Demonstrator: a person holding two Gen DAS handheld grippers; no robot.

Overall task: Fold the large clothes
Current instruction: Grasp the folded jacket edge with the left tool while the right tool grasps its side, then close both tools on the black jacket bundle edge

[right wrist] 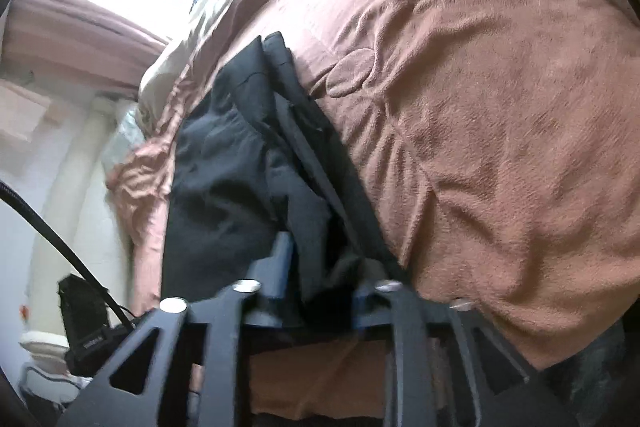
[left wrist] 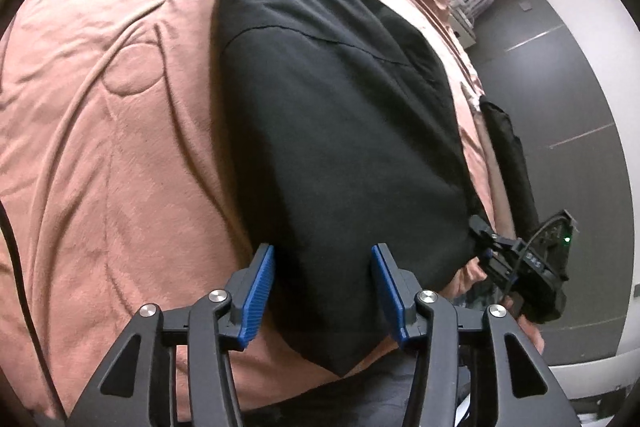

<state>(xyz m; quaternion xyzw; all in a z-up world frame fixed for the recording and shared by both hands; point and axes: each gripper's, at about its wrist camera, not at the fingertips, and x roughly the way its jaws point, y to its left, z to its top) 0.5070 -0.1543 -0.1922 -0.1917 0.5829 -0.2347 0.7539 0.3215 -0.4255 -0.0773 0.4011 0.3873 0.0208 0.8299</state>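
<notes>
While the black garment (left wrist: 320, 115) lies lengthwise on the pink quilted bedspread (left wrist: 112, 131), near its right edge, its near corner sits between the left gripper (left wrist: 323, 291)'s blue pads (left wrist: 260, 291), jaws apart, pads not pressing. Right gripper (right wrist: 320, 279) has bunched black cloth between its jaws; blurred, grip cannot be told. Risks: left closes on too little cloth and the corner slips; uneven pull skews the fold; the garment slides off the bed edge toward the grey floor (left wrist: 560, 99).

One black garment (left wrist: 332, 131) lay on one pink quilted bedspread (left wrist: 120, 147); two grippers, left (left wrist: 323, 291) and right (right wrist: 320, 267), stood near.
</notes>
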